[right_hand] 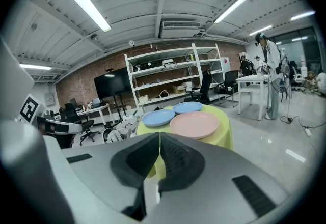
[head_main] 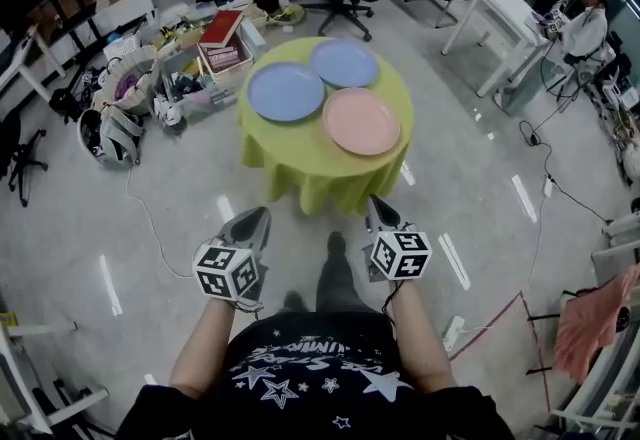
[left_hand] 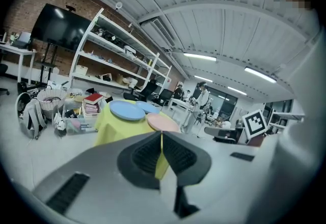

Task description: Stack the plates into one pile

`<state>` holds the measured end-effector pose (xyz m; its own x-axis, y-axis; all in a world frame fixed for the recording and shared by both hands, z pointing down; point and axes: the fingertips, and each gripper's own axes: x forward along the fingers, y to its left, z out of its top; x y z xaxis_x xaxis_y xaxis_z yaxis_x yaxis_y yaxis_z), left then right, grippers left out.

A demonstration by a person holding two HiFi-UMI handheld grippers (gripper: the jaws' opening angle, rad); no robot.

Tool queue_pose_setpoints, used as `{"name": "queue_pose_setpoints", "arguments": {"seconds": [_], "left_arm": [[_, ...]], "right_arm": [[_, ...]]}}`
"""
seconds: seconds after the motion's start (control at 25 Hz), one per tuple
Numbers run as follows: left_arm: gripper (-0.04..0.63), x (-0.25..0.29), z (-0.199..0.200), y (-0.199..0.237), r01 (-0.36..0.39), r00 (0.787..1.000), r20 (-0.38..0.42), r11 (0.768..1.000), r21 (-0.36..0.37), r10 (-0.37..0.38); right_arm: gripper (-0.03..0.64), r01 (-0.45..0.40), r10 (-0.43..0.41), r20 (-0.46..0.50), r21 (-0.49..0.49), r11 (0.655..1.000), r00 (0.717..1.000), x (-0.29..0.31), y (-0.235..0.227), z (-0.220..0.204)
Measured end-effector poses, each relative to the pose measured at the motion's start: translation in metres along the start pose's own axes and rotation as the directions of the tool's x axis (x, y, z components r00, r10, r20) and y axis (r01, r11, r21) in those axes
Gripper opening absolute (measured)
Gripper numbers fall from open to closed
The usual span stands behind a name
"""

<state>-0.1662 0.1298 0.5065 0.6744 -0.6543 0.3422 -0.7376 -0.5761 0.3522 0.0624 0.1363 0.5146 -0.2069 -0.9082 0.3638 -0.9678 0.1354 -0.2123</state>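
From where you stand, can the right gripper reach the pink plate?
Probably not yet: the right gripper, shut, hangs short of the table; nothing blocks the pink plate, so step closer.

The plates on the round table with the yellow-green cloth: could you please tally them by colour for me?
Blue round plates: 2
Pink round plate: 1
Total: 3
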Motion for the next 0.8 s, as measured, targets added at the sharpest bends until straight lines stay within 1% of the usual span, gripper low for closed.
{"name": "queue_pose_setpoints", "arguments": {"seconds": [0.12,0.24,0.44,0.64,0.8], "left_arm": [[0.023,0.011,0.003,0.002,-0.006,1.0,-0.007,1.0,-0.011,0.006],[0.023,0.023,0.007,0.004,-0.008,1.0,-0.013,1.0,-0.003,0.008],[0.024,0.054,0.015,0.006,-0.014,1.0,-0.022,1.0,-0.011,0.014],[0.023,0.089,0.02,0.006,-0.012,0.999,-0.042,1.0,-0.012,0.012],[0.024,0.115,0.034,0.014,-0.025,0.999,-0.048,1.0,-0.015,0.024]], "right_arm": [[0.015,0.001,-0.001,0.004,-0.012,1.0,1.0,0.011,-0.009,0.008],[0.015,-0.004,0.004,0.004,-0.001,1.0,1.0,0.023,-0.018,0.011],[0.015,-0.011,0.012,-0.032,0.02,1.0,0.999,0.047,-0.044,0.012],[0.015,0.006,-0.002,-0.066,0.069,0.998,0.998,0.077,-0.083,0.017],[0.017,0.053,-0.043,-0.091,0.113,0.992,0.995,0.104,-0.115,0.027]]}}
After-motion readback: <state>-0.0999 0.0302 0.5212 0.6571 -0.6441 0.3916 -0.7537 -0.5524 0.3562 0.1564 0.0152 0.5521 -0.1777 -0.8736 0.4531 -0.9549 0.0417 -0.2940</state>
